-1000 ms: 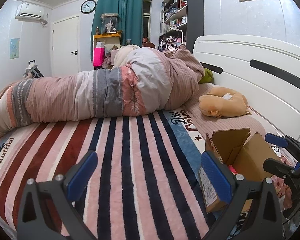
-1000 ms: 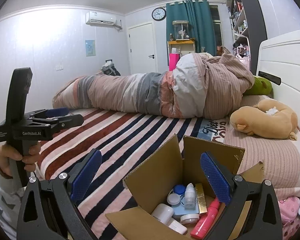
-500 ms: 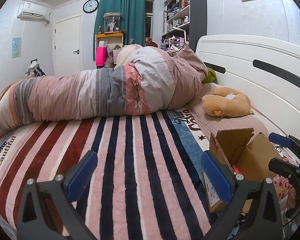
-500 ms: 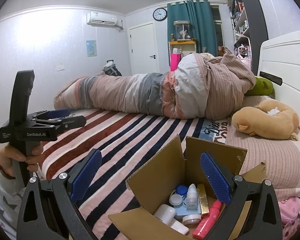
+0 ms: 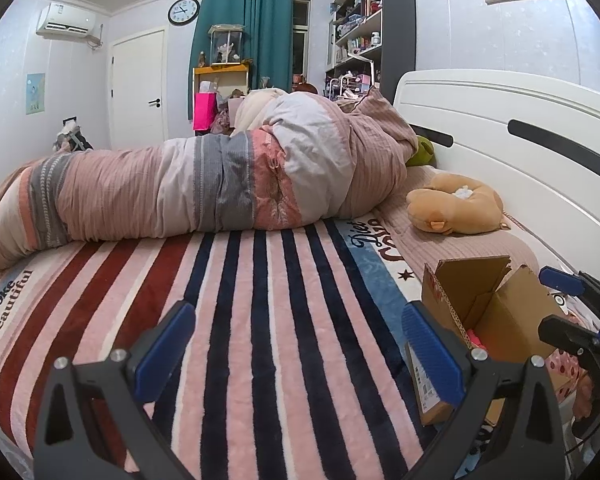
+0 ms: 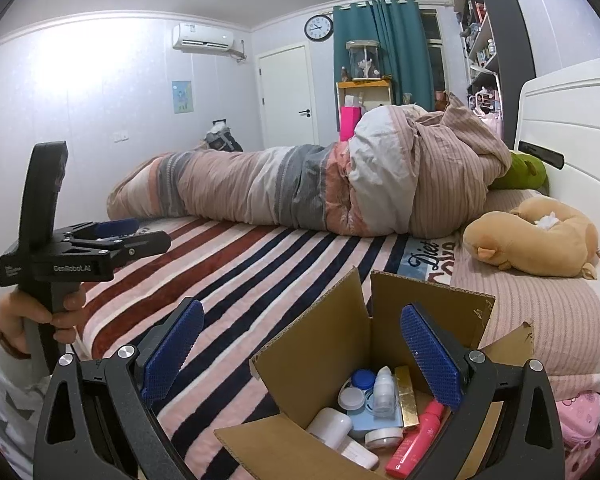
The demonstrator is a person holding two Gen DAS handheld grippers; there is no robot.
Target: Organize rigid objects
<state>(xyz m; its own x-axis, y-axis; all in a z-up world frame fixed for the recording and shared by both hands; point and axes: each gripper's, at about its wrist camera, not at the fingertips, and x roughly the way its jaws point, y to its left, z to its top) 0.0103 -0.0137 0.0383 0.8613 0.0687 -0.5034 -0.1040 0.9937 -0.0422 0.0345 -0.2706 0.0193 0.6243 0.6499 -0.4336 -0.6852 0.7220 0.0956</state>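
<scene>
Now I am hovering my right tool (image 6: pixel 300 356), jaws spread and empty, above the open cardboard box (image 6: pixel 384 320) of toiletries on the bed (image 6: pixel 260 264), apparently picking; my left tool (image 5: pixel 300 356) is waiting wide over bare blanket.

The left gripper (image 5: pixel 296 354) was held level with its blue-padded jaws spread wide and nothing between them, gripped from below by the left hand (image 6: pixel 40 314), while the right gripper (image 6: pixel 302 354) likewise stood wide apart and empty
</scene>
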